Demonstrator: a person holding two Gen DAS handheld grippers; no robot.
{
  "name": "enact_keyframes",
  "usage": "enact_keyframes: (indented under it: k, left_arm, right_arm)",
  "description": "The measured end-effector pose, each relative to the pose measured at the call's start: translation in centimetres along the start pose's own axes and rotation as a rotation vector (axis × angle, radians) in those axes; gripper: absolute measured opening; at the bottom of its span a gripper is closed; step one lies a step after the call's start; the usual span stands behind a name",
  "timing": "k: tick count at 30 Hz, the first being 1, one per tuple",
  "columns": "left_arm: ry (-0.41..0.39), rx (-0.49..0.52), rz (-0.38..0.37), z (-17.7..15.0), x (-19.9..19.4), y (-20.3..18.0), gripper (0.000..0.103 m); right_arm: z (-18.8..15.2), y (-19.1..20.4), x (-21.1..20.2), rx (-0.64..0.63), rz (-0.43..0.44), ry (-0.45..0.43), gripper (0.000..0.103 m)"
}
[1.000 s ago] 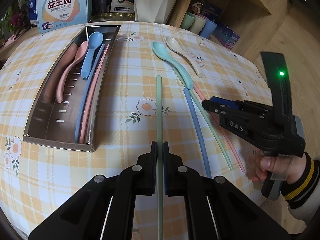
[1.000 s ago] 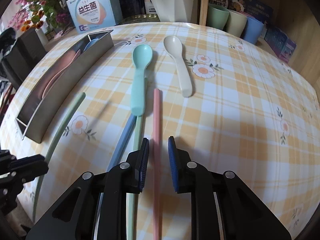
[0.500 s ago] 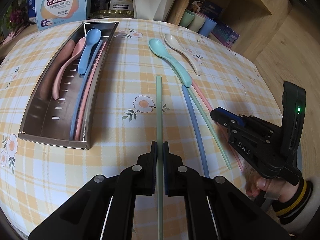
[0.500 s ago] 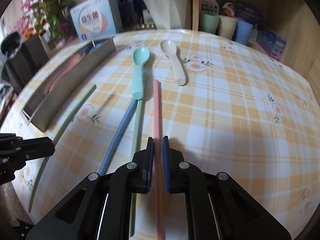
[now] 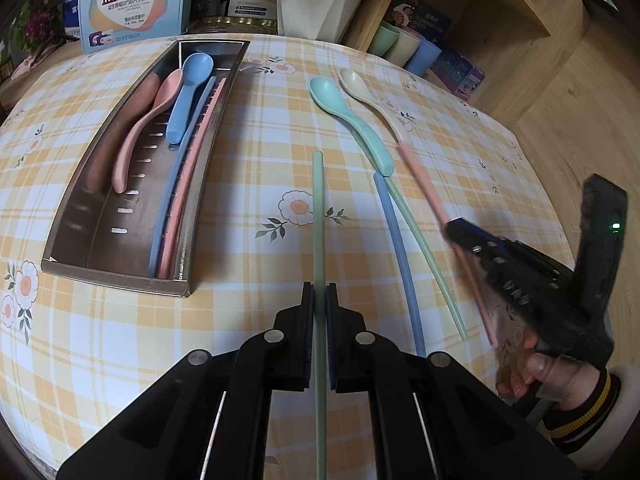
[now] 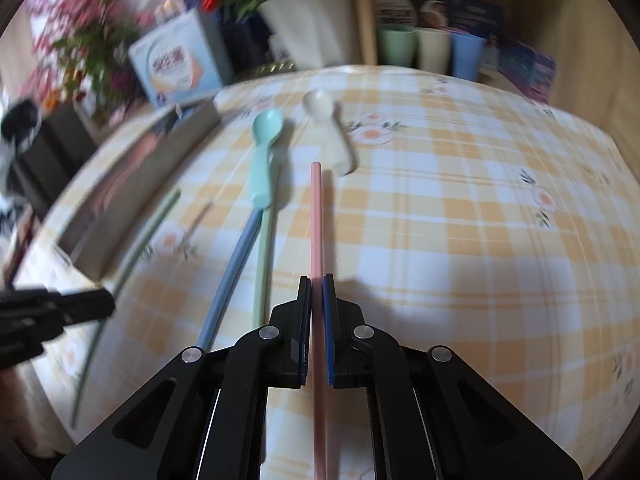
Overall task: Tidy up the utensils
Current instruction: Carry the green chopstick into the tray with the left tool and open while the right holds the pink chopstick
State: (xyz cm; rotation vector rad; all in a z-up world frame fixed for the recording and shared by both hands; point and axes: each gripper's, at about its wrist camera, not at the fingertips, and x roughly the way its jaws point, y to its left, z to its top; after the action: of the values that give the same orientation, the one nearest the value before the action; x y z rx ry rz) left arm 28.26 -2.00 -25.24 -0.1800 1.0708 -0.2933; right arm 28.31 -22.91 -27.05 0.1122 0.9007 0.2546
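The left gripper (image 5: 319,300) has its two black fingers pressed tight on a long thin green chopstick (image 5: 318,216). That stick points up the round table with the yellow checked flower cloth (image 5: 256,184), just to the right of the long metal tray (image 5: 116,276).

The right gripper (image 6: 317,292) has its fingers squeezed on a long thin pink chopstick (image 6: 316,216). The far tip of this stick is close to the handle of the cream plastic spoon (image 6: 326,128), well to the right of the tray. A hand (image 5: 532,368) in a dark sleeve with yellow stripes holds this gripper.

Between the two held sticks lie a blue chopstick (image 5: 396,240) and a second green chopstick (image 5: 424,256), side by side on the cloth. Their far ends sit at the handle of the mint green plastic spoon (image 5: 352,120), which lies just beside the cream one.

Inside the tray are a pink spoon (image 5: 140,136), a blue spoon (image 5: 188,96), one blue chopstick (image 5: 176,184) and one pink chopstick (image 5: 188,184), all lying the long way
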Motion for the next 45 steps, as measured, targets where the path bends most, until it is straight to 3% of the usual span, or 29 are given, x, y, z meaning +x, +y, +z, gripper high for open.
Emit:
enact_keyframes:
  k: [12,20,26,32,38,45]
  left_arm:
    - [-0.007,-0.009,-0.056,0.6,-0.3,0.0,0.006]
    - [-0.047,-0.034,-0.092,1.6,-1.9,0.7,0.006]
    - [-0.096,-0.037,-0.116,4.0,-4.2,2.2,0.006]
    - [-0.131,-0.004,-0.059,8.1,-5.4,5.0,0.006]
    - [-0.113,-0.034,-0.032,12.3,-3.6,7.6,0.006]
    - [-0.018,-0.061,-0.001,13.7,1.2,9.5,0.006]
  right_arm:
    - [-0.1,-1.3,-2.8,0.148,0.080,-0.022,0.006]
    - [1.2,-0.6,-3.4,0.162,0.122,-0.044,0.006]
    - [1.9,-0.6,-3.7,0.185,0.143,-0.062,0.006]
    - [2.3,-0.9,-3.6,0.197,0.142,-0.072,0.006]
    - [2.4,-1.8,-3.4,0.224,0.124,-0.070,0.006]
    - [2.4,-2.8,-3.6,0.248,0.097,-0.073,0.006]
